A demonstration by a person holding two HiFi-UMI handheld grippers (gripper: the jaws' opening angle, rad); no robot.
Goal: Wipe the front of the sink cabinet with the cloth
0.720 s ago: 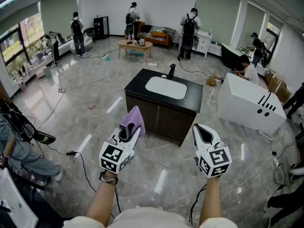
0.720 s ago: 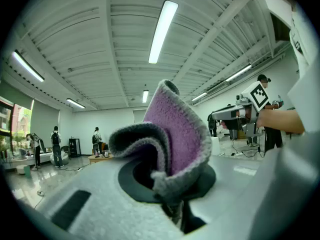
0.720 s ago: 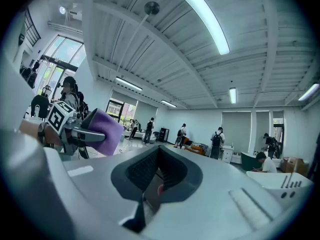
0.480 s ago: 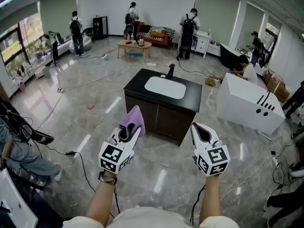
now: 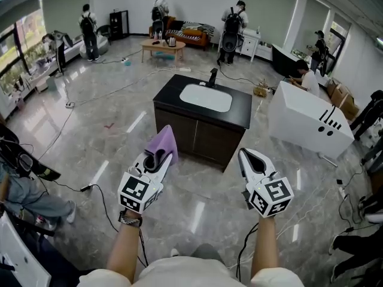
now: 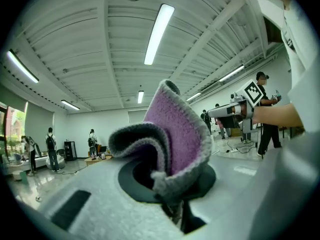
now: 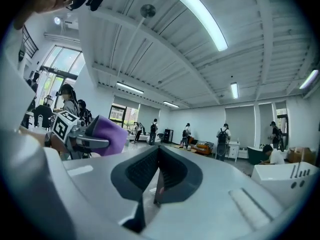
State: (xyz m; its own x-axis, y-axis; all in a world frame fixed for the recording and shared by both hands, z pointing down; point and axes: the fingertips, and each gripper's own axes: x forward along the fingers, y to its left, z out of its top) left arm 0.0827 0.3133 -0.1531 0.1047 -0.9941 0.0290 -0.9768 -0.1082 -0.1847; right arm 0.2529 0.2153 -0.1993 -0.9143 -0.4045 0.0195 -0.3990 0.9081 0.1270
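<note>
Pinching the cloth (image 5: 163, 141) by one fold, the left claw (image 5: 158, 159) may lose it rubbing the sink cabinet (image 5: 196, 139) ahead; the right claw (image 5: 250, 159) is closed, empty.

Purple-and-grey folded cloth (image 6: 172, 134): lower end hidden between the jaws of the left gripper (image 6: 176, 211). Dark brown sink cabinet (image 5: 203, 141): lower left front corner covered by the cloth in the head view.
</note>
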